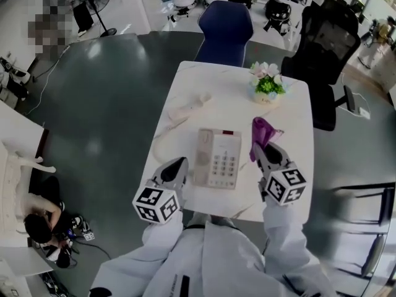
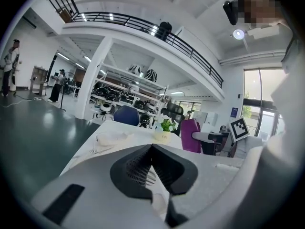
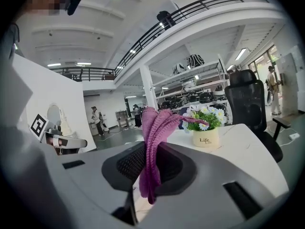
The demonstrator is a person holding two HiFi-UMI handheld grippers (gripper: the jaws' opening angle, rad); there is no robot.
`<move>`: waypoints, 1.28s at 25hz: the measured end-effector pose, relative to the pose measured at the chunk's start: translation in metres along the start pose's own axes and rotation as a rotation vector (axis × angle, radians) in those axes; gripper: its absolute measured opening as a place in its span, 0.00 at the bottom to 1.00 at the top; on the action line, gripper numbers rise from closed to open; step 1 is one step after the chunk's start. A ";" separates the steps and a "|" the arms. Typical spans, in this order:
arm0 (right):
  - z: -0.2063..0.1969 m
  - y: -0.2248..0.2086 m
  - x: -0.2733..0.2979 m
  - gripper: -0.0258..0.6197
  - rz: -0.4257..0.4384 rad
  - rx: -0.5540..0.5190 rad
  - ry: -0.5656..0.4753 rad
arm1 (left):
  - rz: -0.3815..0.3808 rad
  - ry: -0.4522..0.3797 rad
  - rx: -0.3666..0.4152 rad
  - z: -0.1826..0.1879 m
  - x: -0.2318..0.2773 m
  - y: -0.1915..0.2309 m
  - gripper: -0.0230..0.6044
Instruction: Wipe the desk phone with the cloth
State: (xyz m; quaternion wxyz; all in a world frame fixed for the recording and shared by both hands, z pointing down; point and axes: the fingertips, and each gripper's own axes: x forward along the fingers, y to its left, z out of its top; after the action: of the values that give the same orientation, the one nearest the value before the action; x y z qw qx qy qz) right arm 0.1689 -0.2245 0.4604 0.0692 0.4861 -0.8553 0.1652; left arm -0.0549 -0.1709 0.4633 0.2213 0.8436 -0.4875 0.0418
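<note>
The white desk phone [image 1: 216, 158] lies on the white table [image 1: 185, 85], keypad up, with its handset [image 1: 189, 107] off the base and resting farther back at the left on its cord. My right gripper [image 1: 265, 148] hovers just right of the phone, shut on a purple cloth [image 1: 262, 132] that sticks up from the jaws; the right gripper view shows the cloth [image 3: 155, 142] pinched between the dark pads. My left gripper [image 1: 177, 164] sits at the phone's near left corner, jaws closed and holding nothing, as the left gripper [image 2: 153, 149] view confirms.
A small pot of flowers [image 1: 266, 85] stands at the table's far right. A blue chair [image 1: 226, 30] faces the far edge and a black office chair [image 1: 325, 48] stands at the right. A person crouches on the floor at the lower left.
</note>
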 end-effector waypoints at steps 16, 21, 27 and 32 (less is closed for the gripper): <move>-0.017 -0.014 0.077 0.10 -0.064 -0.270 0.129 | -0.025 0.129 -0.062 -0.026 0.050 0.036 0.03; -0.030 -0.006 0.092 0.10 -0.020 -0.317 0.164 | -0.030 0.147 -0.076 -0.035 0.058 0.039 0.03; -0.043 0.003 0.097 0.10 0.030 -0.344 0.224 | -0.029 0.164 -0.088 -0.041 0.059 0.039 0.03; -0.051 0.012 0.100 0.10 0.072 -0.357 0.274 | -0.027 0.171 -0.092 -0.045 0.059 0.038 0.03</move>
State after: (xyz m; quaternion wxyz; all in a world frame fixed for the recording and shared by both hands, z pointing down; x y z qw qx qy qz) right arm 0.1052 -0.2819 0.5331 0.2638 0.4083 -0.8704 0.0779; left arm -0.0491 -0.2162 0.5330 0.3011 0.8324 -0.4569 0.0881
